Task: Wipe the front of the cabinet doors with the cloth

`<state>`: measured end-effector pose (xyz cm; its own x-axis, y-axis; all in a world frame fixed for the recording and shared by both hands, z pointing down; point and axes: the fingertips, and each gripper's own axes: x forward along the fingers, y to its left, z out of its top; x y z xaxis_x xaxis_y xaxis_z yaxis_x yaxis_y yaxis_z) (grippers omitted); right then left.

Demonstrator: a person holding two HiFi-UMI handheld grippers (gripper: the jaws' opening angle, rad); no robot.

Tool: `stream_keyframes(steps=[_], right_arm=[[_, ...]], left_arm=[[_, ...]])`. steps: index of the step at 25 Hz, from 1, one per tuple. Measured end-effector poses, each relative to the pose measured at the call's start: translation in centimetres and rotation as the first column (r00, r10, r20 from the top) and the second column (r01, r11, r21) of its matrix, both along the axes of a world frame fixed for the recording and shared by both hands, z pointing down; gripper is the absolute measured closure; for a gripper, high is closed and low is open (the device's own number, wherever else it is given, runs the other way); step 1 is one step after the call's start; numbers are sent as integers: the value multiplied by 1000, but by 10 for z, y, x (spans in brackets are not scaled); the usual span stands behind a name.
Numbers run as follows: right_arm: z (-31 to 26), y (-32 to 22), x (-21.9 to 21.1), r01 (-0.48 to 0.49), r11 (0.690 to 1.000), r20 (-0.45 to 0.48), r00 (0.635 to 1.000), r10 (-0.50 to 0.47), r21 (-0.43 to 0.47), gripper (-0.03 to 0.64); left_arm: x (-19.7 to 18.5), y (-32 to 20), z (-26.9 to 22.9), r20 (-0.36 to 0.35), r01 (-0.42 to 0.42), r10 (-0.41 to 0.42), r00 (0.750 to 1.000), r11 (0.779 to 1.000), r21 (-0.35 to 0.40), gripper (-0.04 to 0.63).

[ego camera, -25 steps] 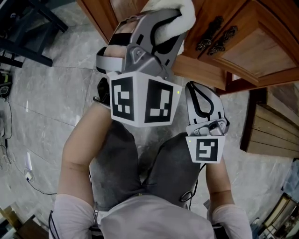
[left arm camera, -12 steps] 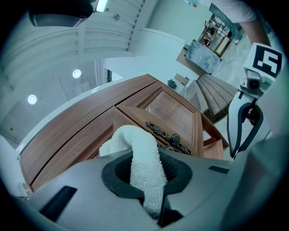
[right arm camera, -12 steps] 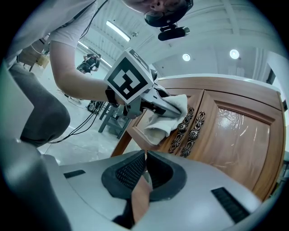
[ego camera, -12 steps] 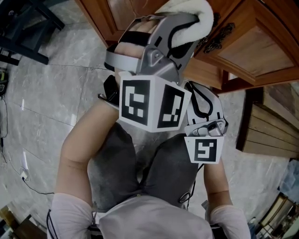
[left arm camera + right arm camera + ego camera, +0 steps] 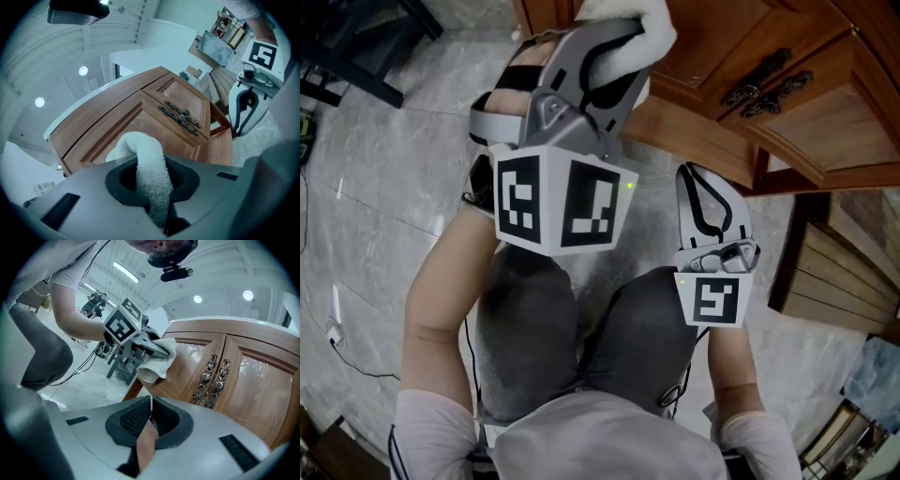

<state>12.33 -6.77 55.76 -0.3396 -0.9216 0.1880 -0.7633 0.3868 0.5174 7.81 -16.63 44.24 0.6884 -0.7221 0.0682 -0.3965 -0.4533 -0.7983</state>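
Left gripper view: left gripper (image 5: 152,190) is clamped on the cloth (image 5: 150,171). A white towelling roll runs up between the jaws, and its free end bunches past the tips against the wood.

Head view: same gripper (image 5: 614,42) is up at the cabinet doors (image 5: 712,42), with the cloth (image 5: 661,19) pressed to the left door panel near the top of frame. The cloth's long axis runs along the jaws into the door, so the contact patch is the wad ahead of the tips, not the jaws themselves.

Key relation: the handles (image 5: 769,80) lie to the right of the cloth at the seam between the doors, and the right door is beyond them. The right gripper view confirms it, with the wad (image 5: 157,364) on the left door's outer edge and the handles (image 5: 213,378) well to its right. My read is that a rightward sweep meets that raised metalwork first, so lift over it or work around it, since towelling loops could snag there.

Right gripper (image 5: 703,183) hangs lower, off the cabinet and above the person's knee. Its jaws (image 5: 149,420) are pressed together with nothing gripped, so it's idle. The left one is the nearer and the only working tool.

Surroundings: grey marble floor (image 5: 384,187), dark furniture frame (image 5: 356,56) far left, slatted wooden piece (image 5: 839,272) on the right. None of these obstruct the door face.
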Motion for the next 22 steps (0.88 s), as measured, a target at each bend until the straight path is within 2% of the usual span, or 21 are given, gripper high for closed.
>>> stream_keyframes(steps=[5,9,16,22], right_arm=[[1,-9,-22,21,1000,35,999,-21,11,574],[5,-14,-38,26,1000,57,998,-27,8,574],[5,-18,-43,16,1000,38,999,-16,7,574],[12,-19,-31,-15,1000,12,1000,15,-13,574]], left_arm=[[-80,-21,20,46,144,-143,989,989,-16,522],[-117,-42,41,52,216,-214,976,976,-40,522],[-124,-57,64,37,213,-211,977,974,-74,522],[-101,-54,61,12,155,-155,988,986,-66,522]])
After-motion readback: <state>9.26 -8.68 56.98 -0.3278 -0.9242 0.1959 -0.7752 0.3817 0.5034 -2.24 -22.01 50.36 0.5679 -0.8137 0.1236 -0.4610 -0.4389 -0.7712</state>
